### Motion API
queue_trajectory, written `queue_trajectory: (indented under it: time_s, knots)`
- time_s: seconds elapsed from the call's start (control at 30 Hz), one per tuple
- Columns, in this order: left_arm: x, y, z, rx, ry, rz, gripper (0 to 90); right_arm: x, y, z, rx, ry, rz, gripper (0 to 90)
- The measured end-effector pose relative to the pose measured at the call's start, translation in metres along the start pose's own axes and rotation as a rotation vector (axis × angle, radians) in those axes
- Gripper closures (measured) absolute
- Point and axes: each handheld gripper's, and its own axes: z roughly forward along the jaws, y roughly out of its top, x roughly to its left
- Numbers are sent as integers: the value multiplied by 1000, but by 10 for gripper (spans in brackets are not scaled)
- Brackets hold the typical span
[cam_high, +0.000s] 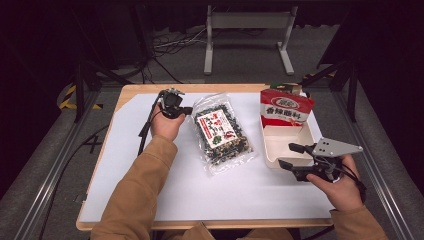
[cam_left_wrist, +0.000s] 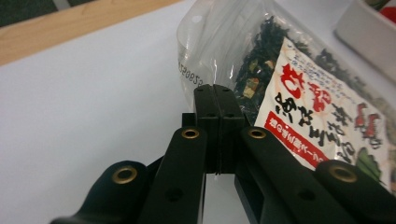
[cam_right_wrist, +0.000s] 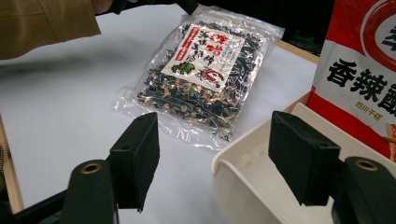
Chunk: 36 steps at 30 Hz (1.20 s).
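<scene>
My left gripper (cam_left_wrist: 215, 100) pinches the clear seaweed bag's (cam_high: 221, 134) edge; my right gripper (cam_right_wrist: 224, 158) gapes empty beside the white tray (cam_high: 272, 150).

The red packet (cam_right_wrist: 359, 79) is cut off by the frame edge — its lettering incomplete.

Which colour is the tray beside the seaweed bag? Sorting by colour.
White tray, clearest in the right gripper view.

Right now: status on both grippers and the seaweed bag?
Left gripper shut at the clear seaweed bag's top corner, apparently pinching its edge. Right gripper open, empty, at the white tray. Red packet stands in the tray.
</scene>
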Motion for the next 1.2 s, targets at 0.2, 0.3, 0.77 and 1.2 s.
queue_trajectory:
  time_s: [0.2, 0.3, 0.77, 1.2]
  knots:
    - [-11, 6, -27, -78, -30, 36, 900, 0, 1, 2, -4, -1, -2, 334]
    - [-18, 9, -42, -115, -41, 63, 900, 0, 3, 2, -7, 0, -5, 334]
    - [-54, 13, -96, -248, -66, 200, 900, 2, 8, 8, -6, 6, -19, 334]
    - [-109, 10, -152, -414, -106, 367, 900, 4, 21, 11, -13, 33, -27, 365]
